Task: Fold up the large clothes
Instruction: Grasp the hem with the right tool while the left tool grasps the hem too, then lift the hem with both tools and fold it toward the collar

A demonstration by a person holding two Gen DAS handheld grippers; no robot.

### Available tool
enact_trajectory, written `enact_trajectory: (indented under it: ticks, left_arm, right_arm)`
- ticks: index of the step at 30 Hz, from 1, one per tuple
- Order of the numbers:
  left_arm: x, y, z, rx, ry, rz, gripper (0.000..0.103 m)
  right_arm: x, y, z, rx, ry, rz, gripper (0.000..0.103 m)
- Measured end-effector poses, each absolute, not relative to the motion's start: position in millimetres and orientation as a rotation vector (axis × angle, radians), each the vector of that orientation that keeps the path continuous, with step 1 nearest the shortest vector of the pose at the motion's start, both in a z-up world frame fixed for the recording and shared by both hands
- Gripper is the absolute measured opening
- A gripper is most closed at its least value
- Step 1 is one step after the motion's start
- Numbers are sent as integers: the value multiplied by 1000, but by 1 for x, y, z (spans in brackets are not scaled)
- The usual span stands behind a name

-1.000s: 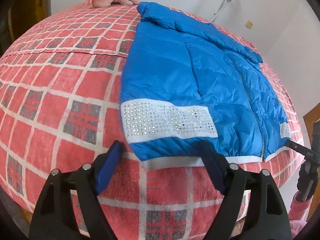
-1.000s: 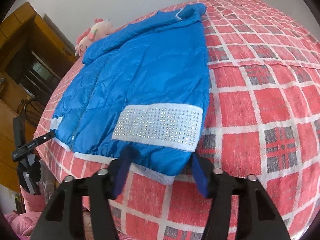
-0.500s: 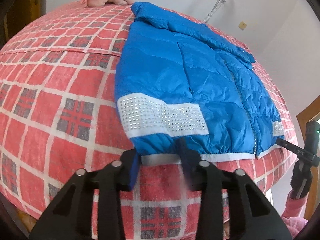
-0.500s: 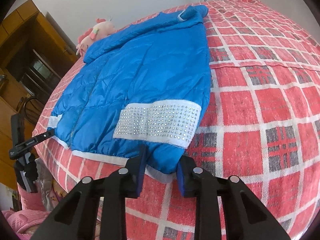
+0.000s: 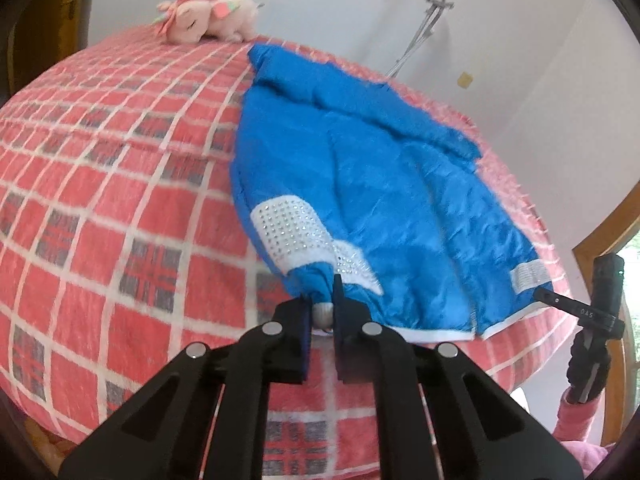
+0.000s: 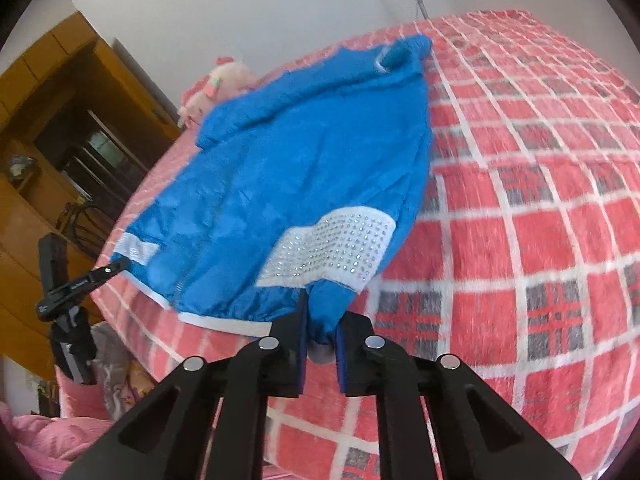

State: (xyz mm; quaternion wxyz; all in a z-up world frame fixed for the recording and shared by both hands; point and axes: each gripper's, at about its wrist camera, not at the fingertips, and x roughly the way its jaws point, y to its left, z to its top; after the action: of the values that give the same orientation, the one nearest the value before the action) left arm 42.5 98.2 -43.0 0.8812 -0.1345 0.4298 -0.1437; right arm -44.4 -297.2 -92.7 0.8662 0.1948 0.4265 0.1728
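Your left gripper (image 5: 322, 316) and right gripper (image 6: 320, 338) are each clenched on a near bottom corner of the jacket (image 5: 384, 200), one garment lying on the checked bed (image 5: 100, 208). Risk: each bite holds little beyond the white hem (image 5: 436, 334); the slick, puffy fabric could slip out if you lift unevenly. One plush toy (image 5: 208, 28) sits at the far edge.

Blue jacket (image 5: 400, 200) with white studded band (image 5: 288, 232), red plaid bedspread (image 5: 100, 200), pink plush (image 5: 208, 24)
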Motion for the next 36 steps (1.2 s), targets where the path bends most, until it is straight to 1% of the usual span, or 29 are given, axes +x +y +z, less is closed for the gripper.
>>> enact_trajectory:
  ticks: [8,18,28,36]
  left_arm:
    - [75,93,2,-262,802,-333,6]
    - [167,92,43,-269,746,-329,6]
    - [251,82,59,-255,730,-313,7]
    - [327,75,50,-273,768,-289,7]
  right_arm:
    - [-22,-309,-36,403,779,418,10]
    - [78,-333,11,491,764,435,10]
    - [172,-349,20,559,820,404,10]
    - [245,-361,6,596,894,338,10]
